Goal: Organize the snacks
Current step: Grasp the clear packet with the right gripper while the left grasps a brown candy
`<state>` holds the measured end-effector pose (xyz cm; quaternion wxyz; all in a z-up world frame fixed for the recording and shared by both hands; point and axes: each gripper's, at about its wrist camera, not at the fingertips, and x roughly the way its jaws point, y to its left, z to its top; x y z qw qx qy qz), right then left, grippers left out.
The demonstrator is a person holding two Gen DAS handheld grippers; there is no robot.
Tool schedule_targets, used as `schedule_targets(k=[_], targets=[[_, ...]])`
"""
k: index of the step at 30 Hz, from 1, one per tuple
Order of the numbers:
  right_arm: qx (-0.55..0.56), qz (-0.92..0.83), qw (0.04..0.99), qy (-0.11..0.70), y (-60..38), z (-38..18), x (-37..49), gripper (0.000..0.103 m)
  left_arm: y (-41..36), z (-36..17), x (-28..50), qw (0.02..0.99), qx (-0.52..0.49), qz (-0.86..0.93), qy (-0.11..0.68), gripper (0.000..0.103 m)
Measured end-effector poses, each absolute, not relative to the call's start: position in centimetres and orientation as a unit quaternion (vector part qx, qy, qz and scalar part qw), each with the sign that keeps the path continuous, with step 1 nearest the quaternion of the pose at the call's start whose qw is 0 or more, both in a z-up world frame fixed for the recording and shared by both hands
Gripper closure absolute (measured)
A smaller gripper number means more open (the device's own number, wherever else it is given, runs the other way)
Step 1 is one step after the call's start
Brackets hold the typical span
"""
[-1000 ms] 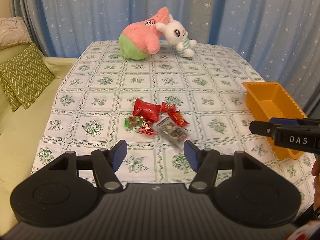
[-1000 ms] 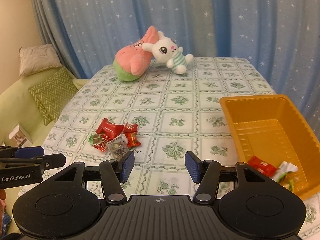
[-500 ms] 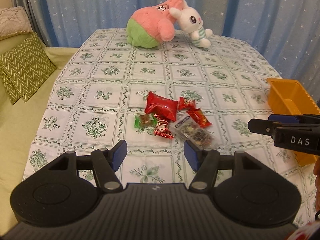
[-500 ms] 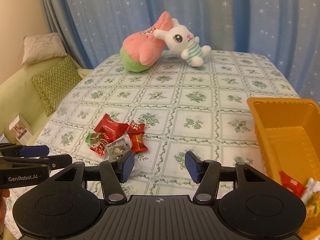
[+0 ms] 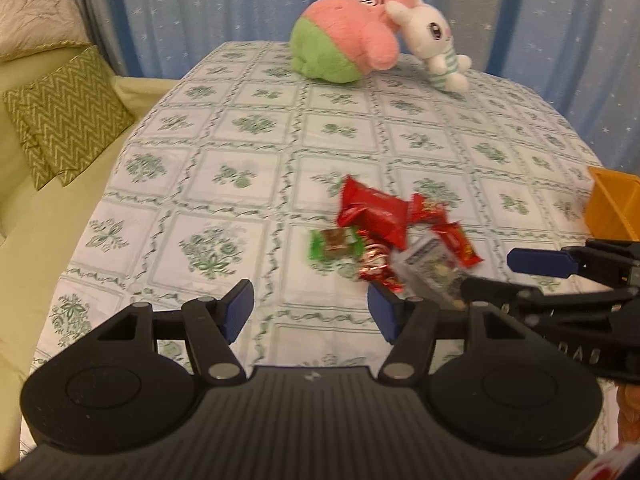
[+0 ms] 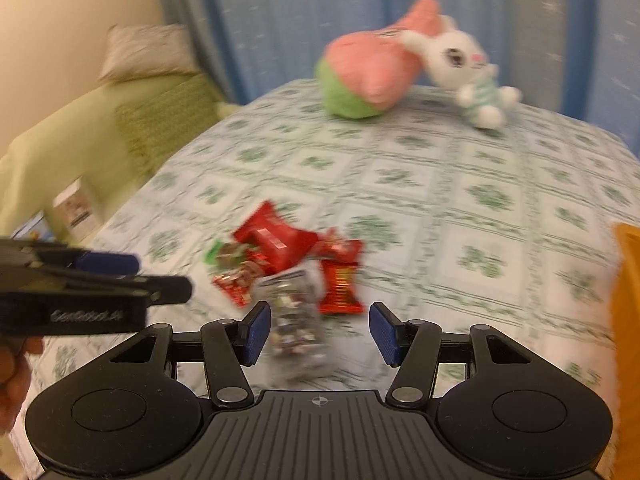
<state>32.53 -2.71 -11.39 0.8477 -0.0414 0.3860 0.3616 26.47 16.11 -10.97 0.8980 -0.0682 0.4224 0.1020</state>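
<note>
Blue starred curtains [image 5: 200, 0] behind; green sofa [image 5: 24, 208] with zigzag cushion [image 5: 68, 116] at 9 o'clock. Floral-clothed surface [image 5: 248, 128], soft, likely to bunch. 2 plush toys [image 5: 344, 46] at 12 o'clock.

Snack pile [image 5: 384, 236] mid-surface, orange bin [image 5: 612, 208] at 3 o'clock. Light, crinkly, slippery; best pinched at a sealed edge.

Left tongs [image 5: 310, 314] wide open, empty. Right tongs [image 6: 318, 330] wide open, empty, over clear packet [image 6: 296, 316].

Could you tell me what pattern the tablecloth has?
White tablecloth with green floral squares, clearest in the left wrist view.
</note>
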Motion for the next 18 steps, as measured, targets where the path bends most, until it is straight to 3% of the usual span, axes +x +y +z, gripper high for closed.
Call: schedule_targets(k=[6,10,15,18], targets=[[-0.071,0.387,0.830,0.395,-0.1,-13.2,32.7,0.049,17.0,-11.4,26.2,0.903,-0.079,0.103,0.410,0.043],[-0.082,0.383,0.829,0.399,0.7,-13.9,33.1,0.063,16.9,-11.7,26.2,0.903,-0.080,0.097,0.412,0.043],[-0.098,0.382,0.831,0.393,0.6,-14.1,32.6,0.065,16.6,-11.7,26.4,0.908,-0.074,0.077,0.405,0.044],[-0.081,0.373,0.838,0.390,-0.8,-13.8,32.1,0.065,15.9,-11.6,27.0,0.913,-0.064,0.053,0.400,0.051]])
